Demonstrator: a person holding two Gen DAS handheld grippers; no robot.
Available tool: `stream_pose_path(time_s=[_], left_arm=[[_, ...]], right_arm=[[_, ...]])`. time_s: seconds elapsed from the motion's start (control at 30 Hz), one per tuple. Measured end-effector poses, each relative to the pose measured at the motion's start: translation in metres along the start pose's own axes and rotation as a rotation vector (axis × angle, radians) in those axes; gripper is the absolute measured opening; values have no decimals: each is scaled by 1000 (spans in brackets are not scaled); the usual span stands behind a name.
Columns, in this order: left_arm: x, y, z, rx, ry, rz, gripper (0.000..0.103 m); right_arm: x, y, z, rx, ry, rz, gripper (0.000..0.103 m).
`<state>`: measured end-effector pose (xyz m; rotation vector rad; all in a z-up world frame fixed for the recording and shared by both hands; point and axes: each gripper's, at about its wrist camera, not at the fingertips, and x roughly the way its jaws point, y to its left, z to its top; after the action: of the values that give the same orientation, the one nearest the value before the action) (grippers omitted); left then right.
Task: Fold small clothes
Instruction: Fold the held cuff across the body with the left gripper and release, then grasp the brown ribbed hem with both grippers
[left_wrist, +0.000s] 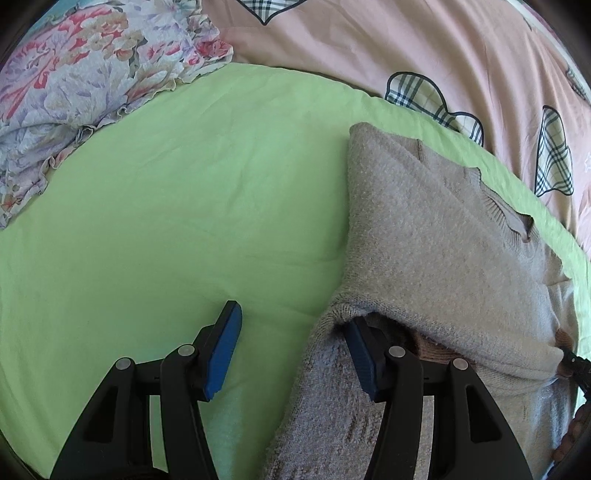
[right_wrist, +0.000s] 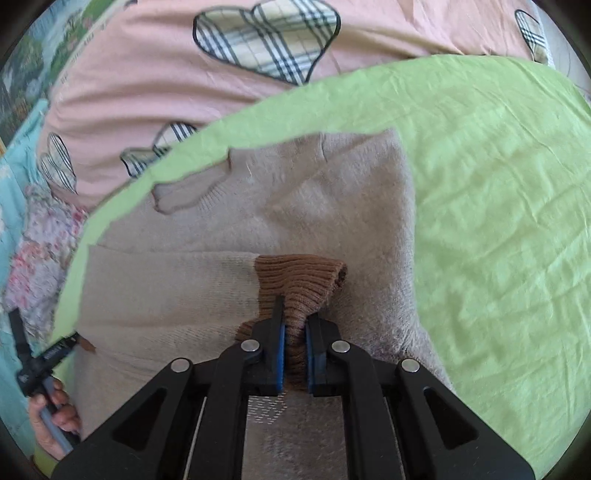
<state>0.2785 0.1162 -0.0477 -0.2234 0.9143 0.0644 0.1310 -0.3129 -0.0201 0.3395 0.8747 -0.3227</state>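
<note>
A beige knit sweater (right_wrist: 317, 199) with brown ribbed cuffs lies on a green sheet (right_wrist: 498, 192). One sleeve is folded across its body. My right gripper (right_wrist: 294, 328) is shut on the brown cuff (right_wrist: 299, 280) of that sleeve, over the sweater's middle. In the left wrist view the sweater (left_wrist: 436, 236) fills the right side. My left gripper (left_wrist: 291, 328) is open at the sweater's left edge. Its right finger (left_wrist: 364, 354) is tucked under the folded sleeve and its left finger (left_wrist: 223, 350) is over bare sheet (left_wrist: 166, 221).
A pink quilt with plaid hearts (right_wrist: 166, 66) lies beyond the sheet, also in the left wrist view (left_wrist: 424, 44). A floral cloth (left_wrist: 74, 88) is bunched at the far left. The person's left hand and gripper handle (right_wrist: 44, 365) show at the sweater's left edge.
</note>
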Motion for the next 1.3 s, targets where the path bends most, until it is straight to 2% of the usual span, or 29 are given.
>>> stream_pose_path(time_s=[0.13,0.2,0.33,0.47,0.5,0.63,0.77,0.9,1.03,1.17,1.3], left_arm=[[-16,0,-10,45,29,5,55],[-32,3,-23,69,46,-25,55],[-67,7,-54,118,47,-69,57],[-99,9,-96,158,77,-105,59],[-103,7,-105,175,85,-104,60],[-116,-6,-146,306,116,-21,59],[-139,1,-179,369,123,-15,60],[-162,35,-201,347,118,-4,60],[-180,65,-214,238,143,-127,60],[-181,63,-225,183,176,-235,61],[-181,47,-239,209,178,-263,66]], right_arm=[[-31,-4,-5,38,-30,4,16],[-59,-4,-12,42,-58,16,18],[-107,-3,-36,40,-97,30,40],[-135,0,-69,63,-95,55,42],[-139,0,-76,70,-94,59,42],[-156,4,-108,97,-82,84,43],[-169,12,-127,73,-73,102,50],[-185,16,-142,58,-93,105,57],[-197,14,-157,55,-102,114,60],[-206,11,-168,58,-110,129,60],[-219,-3,-182,70,-113,149,60]])
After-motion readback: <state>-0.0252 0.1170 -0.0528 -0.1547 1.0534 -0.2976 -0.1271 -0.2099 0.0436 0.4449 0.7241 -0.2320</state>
